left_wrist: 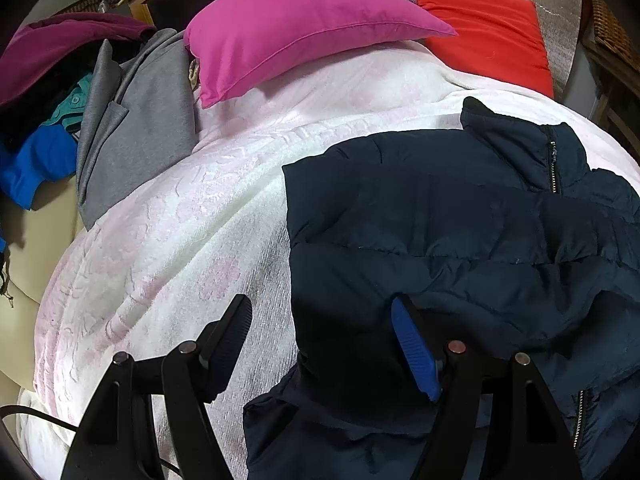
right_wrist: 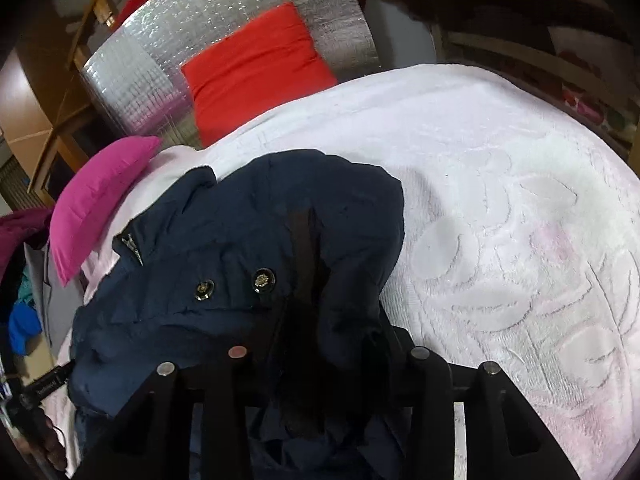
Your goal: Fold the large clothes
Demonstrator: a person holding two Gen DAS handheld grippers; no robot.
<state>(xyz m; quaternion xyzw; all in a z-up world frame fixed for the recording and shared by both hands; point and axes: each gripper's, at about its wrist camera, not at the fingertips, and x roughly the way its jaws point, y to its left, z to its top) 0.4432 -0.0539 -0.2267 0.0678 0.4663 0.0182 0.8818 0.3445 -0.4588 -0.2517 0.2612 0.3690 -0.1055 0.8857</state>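
A navy padded jacket (left_wrist: 460, 240) lies on a white and pink bedspread (left_wrist: 180, 240), its zipped collar toward the far right. My left gripper (left_wrist: 320, 320) is open just above the jacket's left edge, one finger over the bedspread, the blue-padded finger (left_wrist: 414, 352) over the jacket. In the right wrist view the jacket (right_wrist: 240, 248) is bunched up, with two metal snaps showing. My right gripper (right_wrist: 304, 320) is shut on a fold of the jacket, and the fabric hides its fingertips.
A pink pillow (left_wrist: 304, 32) and a red pillow (left_wrist: 488, 28) lie at the head of the bed, against a silver quilted headboard (right_wrist: 160, 64). A grey garment (left_wrist: 140, 120) and a pile of clothes (left_wrist: 40, 92) lie at the left edge. Wooden furniture stands around the bed.
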